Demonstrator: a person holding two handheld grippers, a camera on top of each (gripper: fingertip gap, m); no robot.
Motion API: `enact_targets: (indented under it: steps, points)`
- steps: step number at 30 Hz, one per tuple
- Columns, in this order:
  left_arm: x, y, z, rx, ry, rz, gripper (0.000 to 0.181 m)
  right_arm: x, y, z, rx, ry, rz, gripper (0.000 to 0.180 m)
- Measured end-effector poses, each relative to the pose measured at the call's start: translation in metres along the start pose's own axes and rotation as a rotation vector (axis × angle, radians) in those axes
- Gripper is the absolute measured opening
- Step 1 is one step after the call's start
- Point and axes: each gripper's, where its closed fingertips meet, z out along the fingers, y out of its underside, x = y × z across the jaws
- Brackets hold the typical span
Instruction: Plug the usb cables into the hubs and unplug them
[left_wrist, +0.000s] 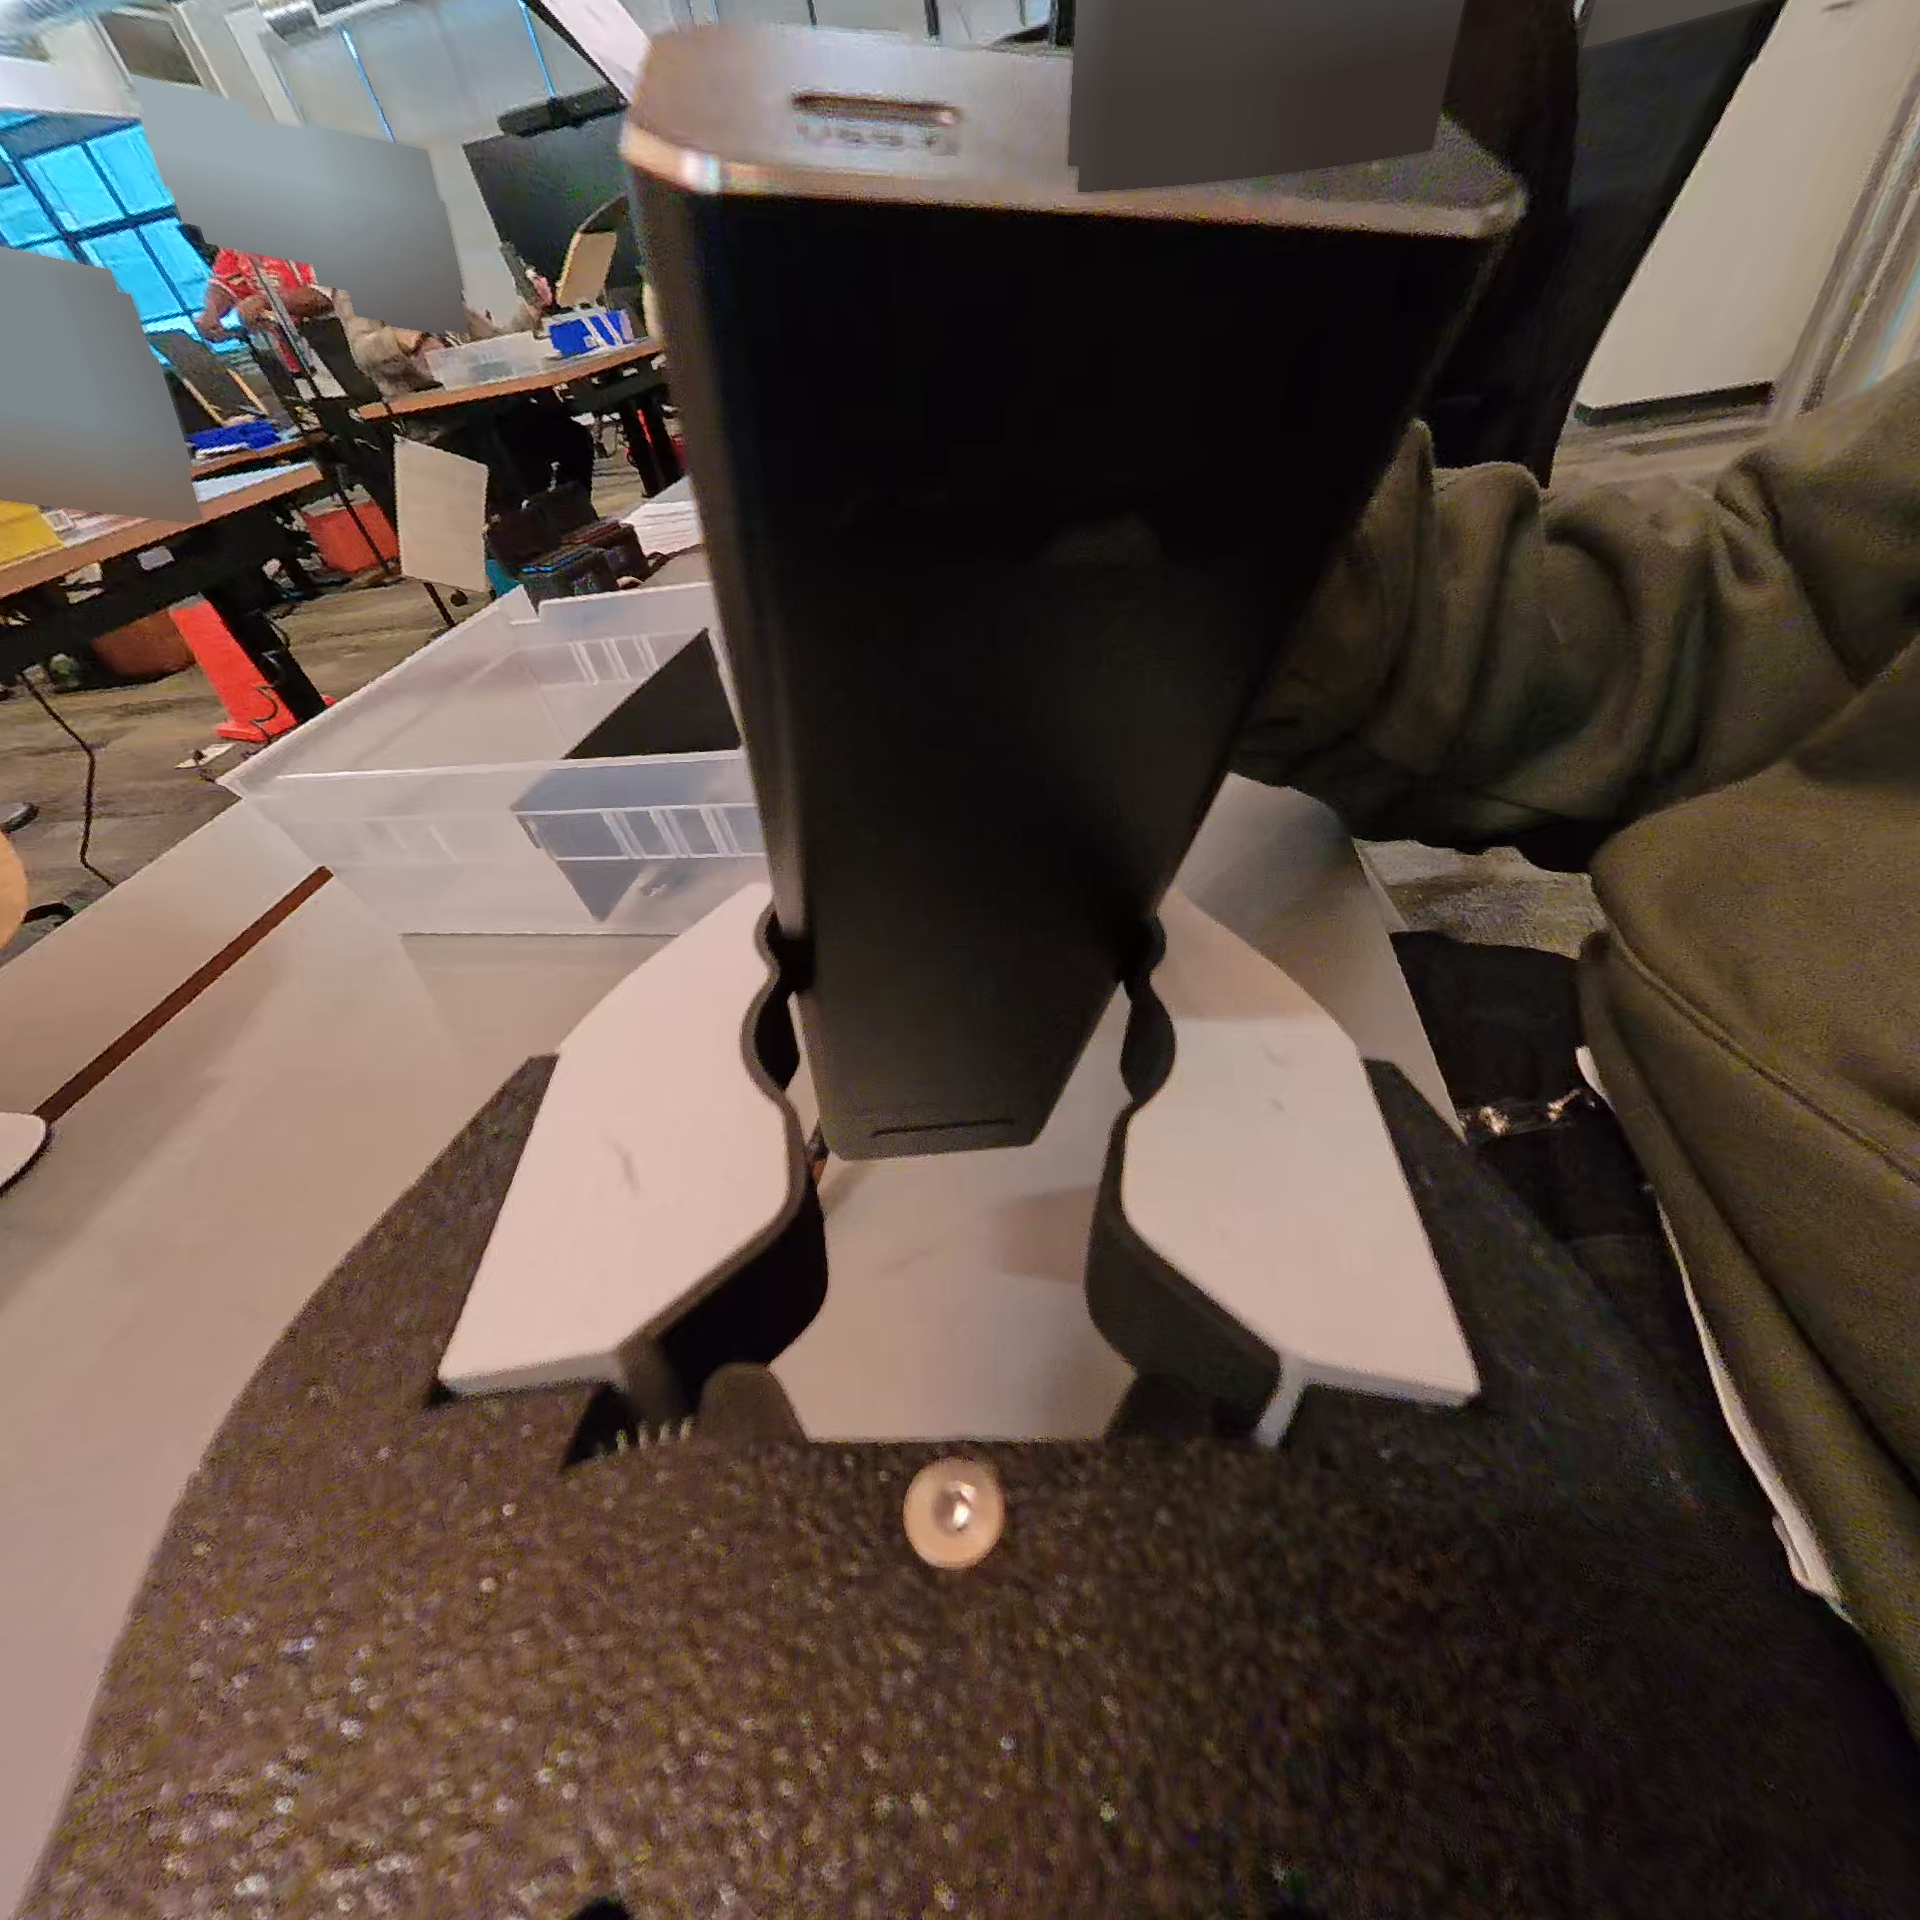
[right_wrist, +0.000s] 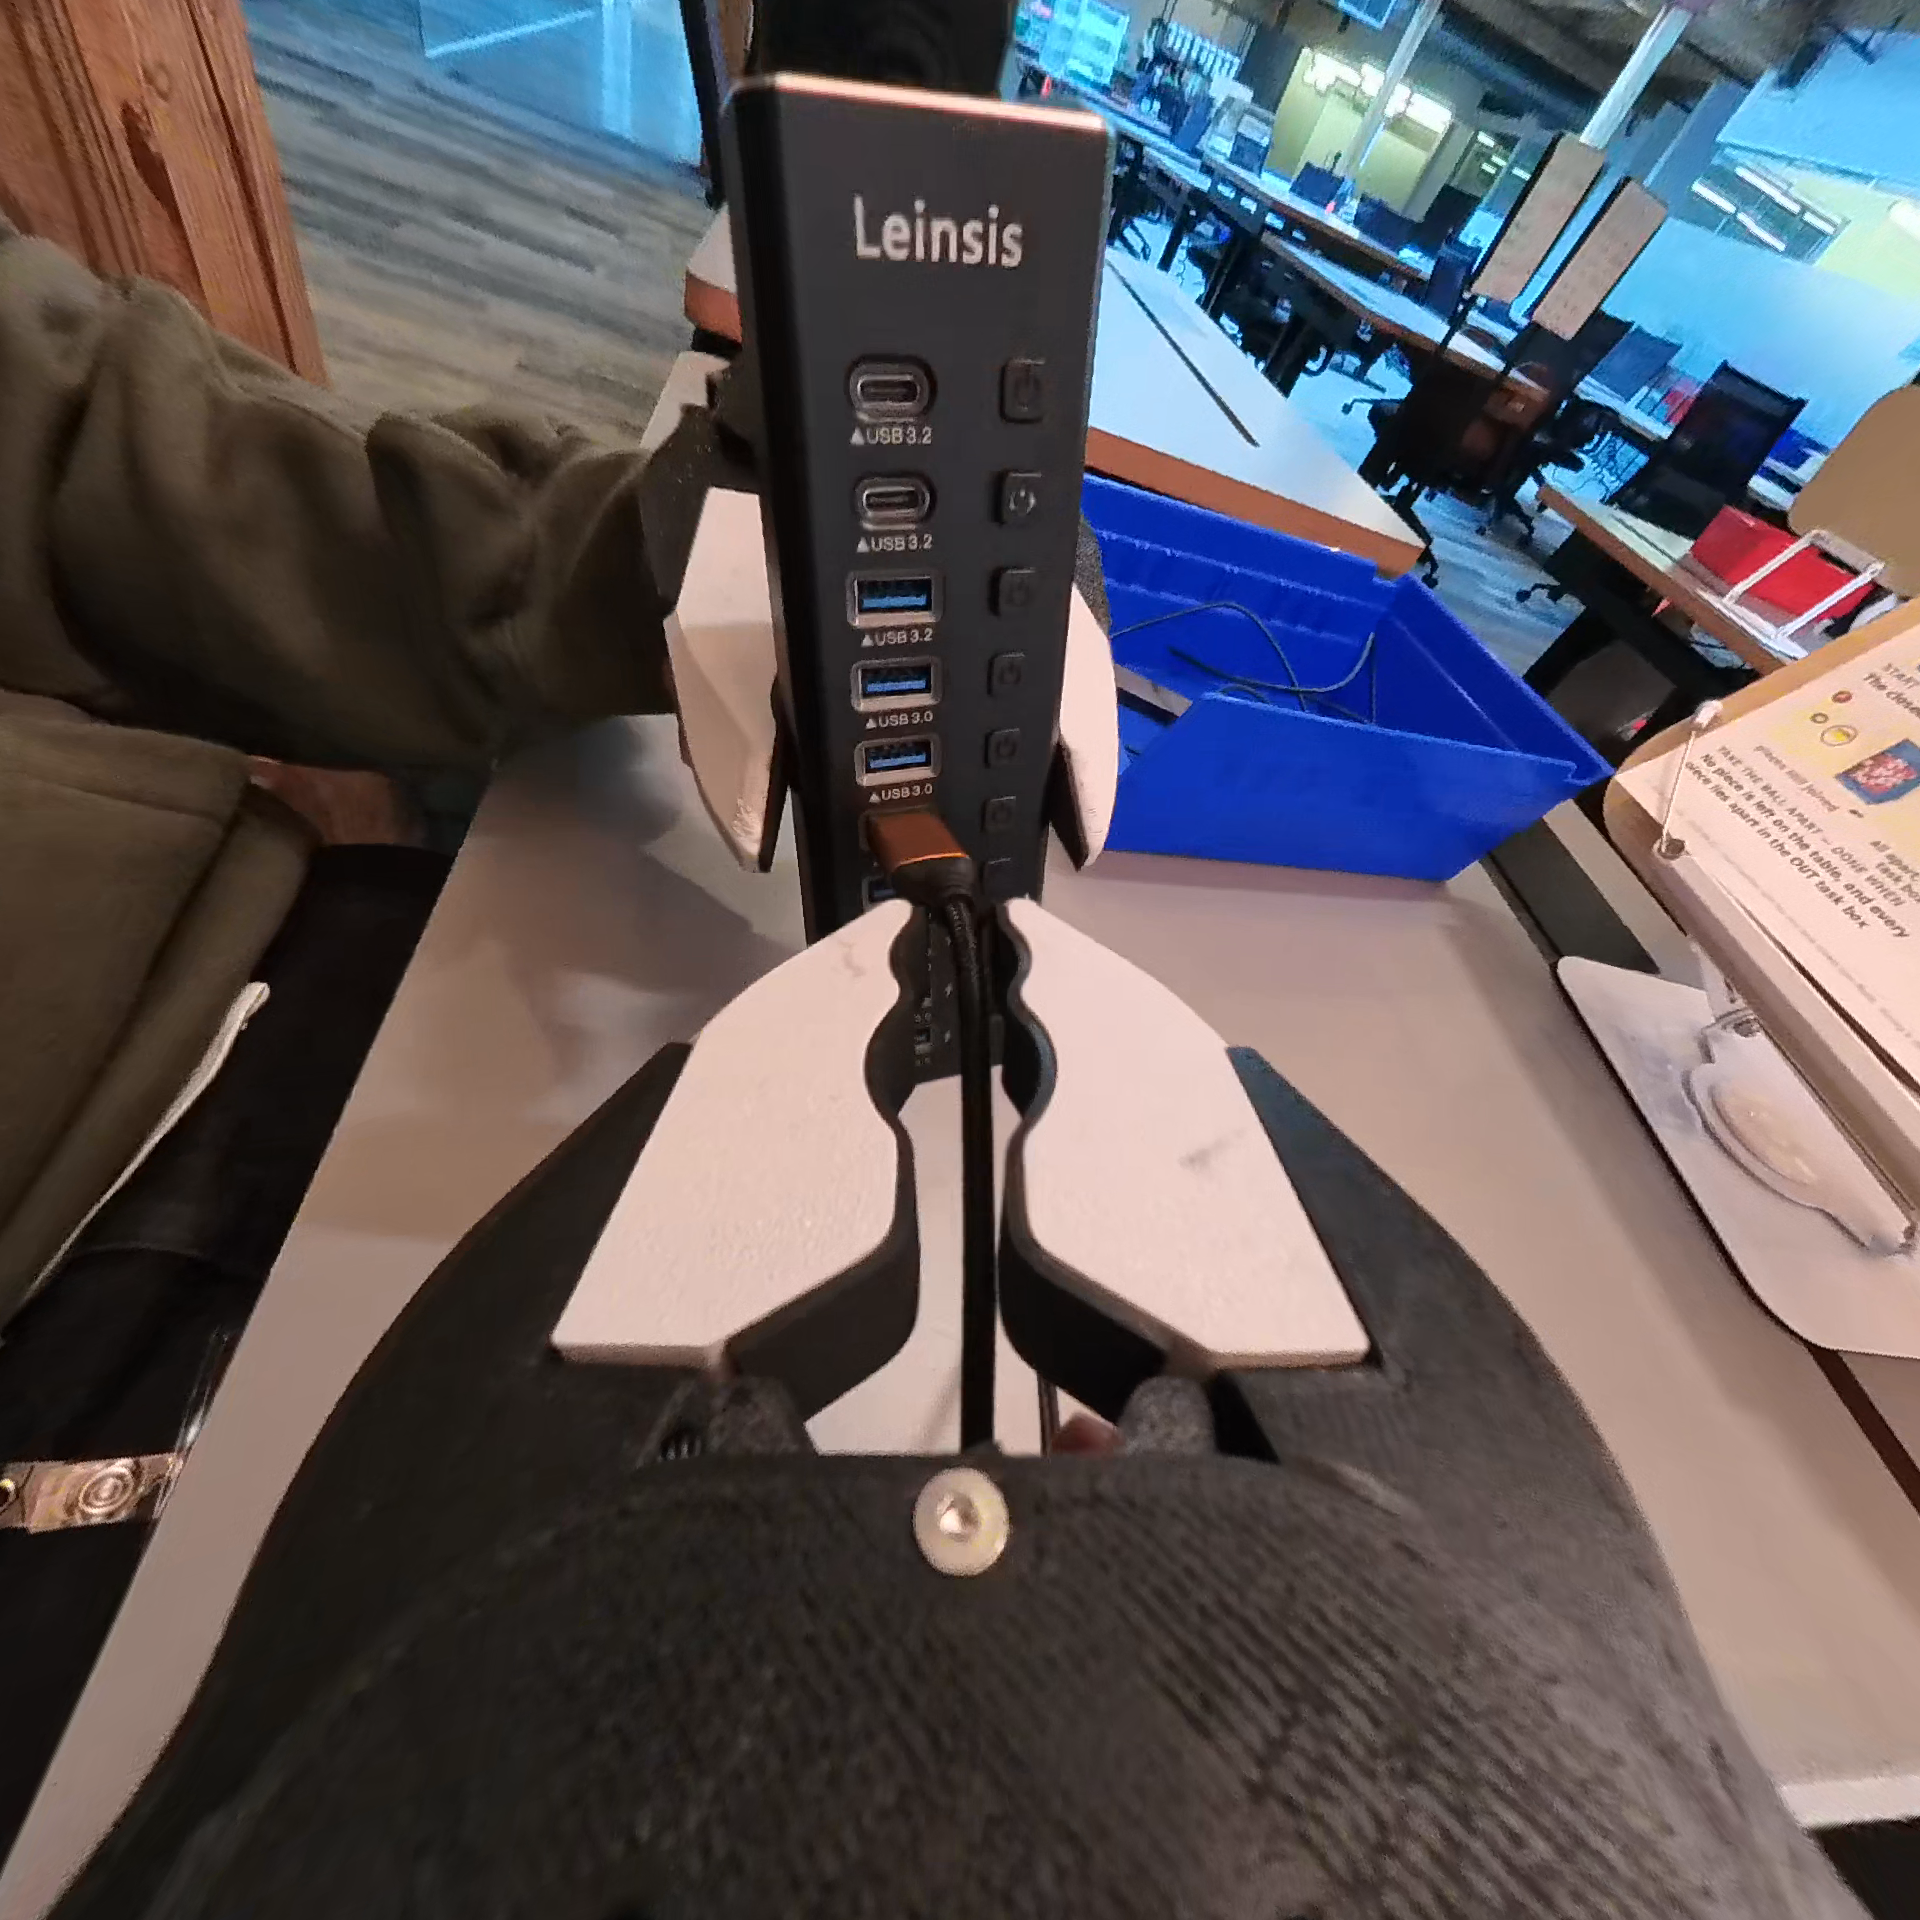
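Left tool (left_wrist: 961, 997) clamps the hub (left_wrist: 1039, 623) upright, steadying it; right tool (right_wrist: 951, 935) pinches the cable (right_wrist: 975, 1143) near its plug (right_wrist: 914, 847), seated in a port.

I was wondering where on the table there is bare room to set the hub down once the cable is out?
Bare tabletop lies between the blue bin and the document stand; another patch is beside the clear bin. It is crowded around the hub and both grippers.
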Motion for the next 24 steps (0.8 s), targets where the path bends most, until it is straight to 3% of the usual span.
enact_targets:
  steps: [4, 9, 20, 24]
  points:
    - [0.004, 0.008, 0.000, -0.060, 0.024, 0.018, 0.060, -0.016, -0.005, 0.001, 0.015, -0.087, -0.005, 0.024]
    - [0.014, 0.008, 0.006, -0.051, 0.079, 0.031, 0.060, -0.026, 0.000, 0.008, -0.004, -0.153, 0.058, 0.025]
    - [0.001, -0.005, -0.003, 0.052, 0.029, -0.030, 0.060, -0.012, -0.010, 0.019, 0.070, -0.073, 0.121, 0.016]
    - [-0.001, 0.005, -0.006, -0.014, 0.021, -0.026, 0.060, -0.011, -0.006, 0.021, 0.003, -0.045, 0.056, 0.016]
